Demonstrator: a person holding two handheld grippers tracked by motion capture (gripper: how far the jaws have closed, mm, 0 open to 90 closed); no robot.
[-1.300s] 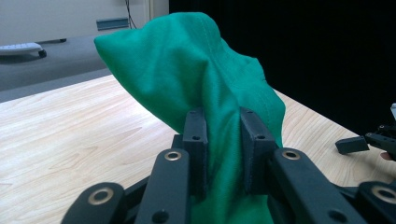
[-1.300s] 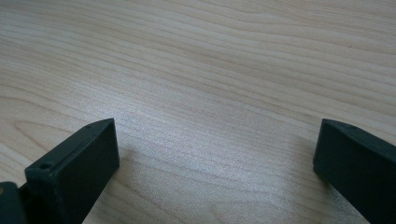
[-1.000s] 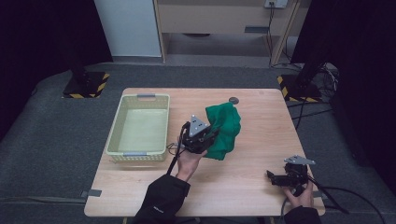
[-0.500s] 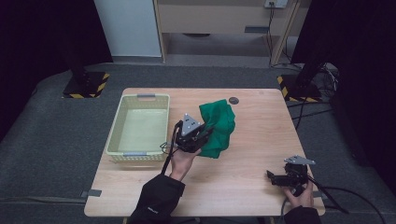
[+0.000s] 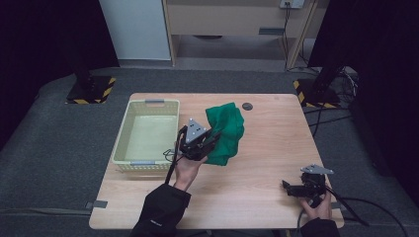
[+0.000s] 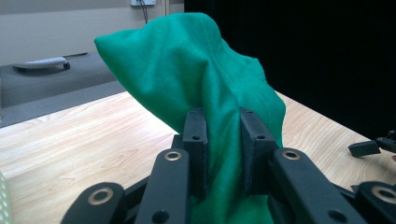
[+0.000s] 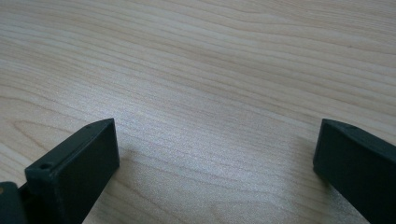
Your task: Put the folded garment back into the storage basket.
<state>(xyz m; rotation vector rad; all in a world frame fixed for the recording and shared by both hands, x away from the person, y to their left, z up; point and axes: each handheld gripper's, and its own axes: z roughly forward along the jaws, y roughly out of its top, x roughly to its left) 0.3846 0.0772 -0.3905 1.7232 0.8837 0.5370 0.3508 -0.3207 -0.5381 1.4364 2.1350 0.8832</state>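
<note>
Left gripper (image 5: 206,143) clenched on green cloth (image 5: 225,131), bunch rising between jaws, lifted off table (image 5: 257,197). Basket (image 5: 143,136) lay just left of it, long axis running away. Right gripper (image 5: 296,190) released, resting far right.

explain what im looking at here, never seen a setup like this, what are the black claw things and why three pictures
There is no robot here. A person at a wooden table holds a hand-held tool with two black jaws in each hand. One camera hangs above and looks down on the table; the other two ride on the tools and look out along their jaws.

From above, the left gripper is near the middle of the table, pinching a green cloth. Its own camera shows the cloth squeezed between the two jaws and raised above the wood.

The right gripper sits low near the table's near right corner. Its camera shows the jaws spread wide over bare wood, holding nothing.

A pale yellow-green plastic basket stands beside the cloth.
</note>
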